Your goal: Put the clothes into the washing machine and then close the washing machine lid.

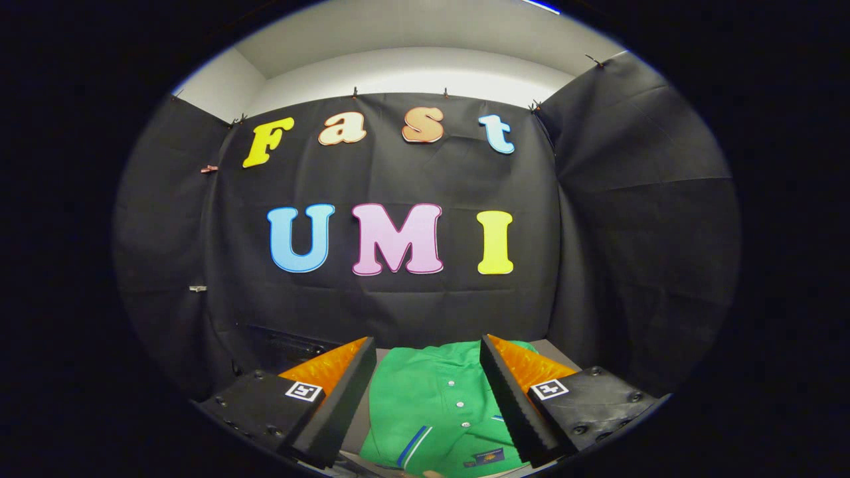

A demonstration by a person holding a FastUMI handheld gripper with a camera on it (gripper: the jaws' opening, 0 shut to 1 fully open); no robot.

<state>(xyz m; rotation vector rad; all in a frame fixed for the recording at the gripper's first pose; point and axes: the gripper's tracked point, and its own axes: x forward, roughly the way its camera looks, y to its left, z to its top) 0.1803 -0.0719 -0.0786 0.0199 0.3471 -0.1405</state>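
Observation:
A green polo shirt (435, 405) with white buttons and a blue-and-white stripe lies folded on a pale surface (556, 348), below and between my fingers. My gripper (427, 350) is open, its two fingers spread wide above the shirt and touching nothing. The shirt's far edge reaches just past the fingertips. A dark object (285, 345) sits low against the cloth wall beyond the left finger; I cannot tell what it is.
Black cloth walls (631, 232) close the booth at the back and on both sides, with a white wall and ceiling (412, 60) above them. A small bit of a hand (435, 474) shows at the near edge of the shirt.

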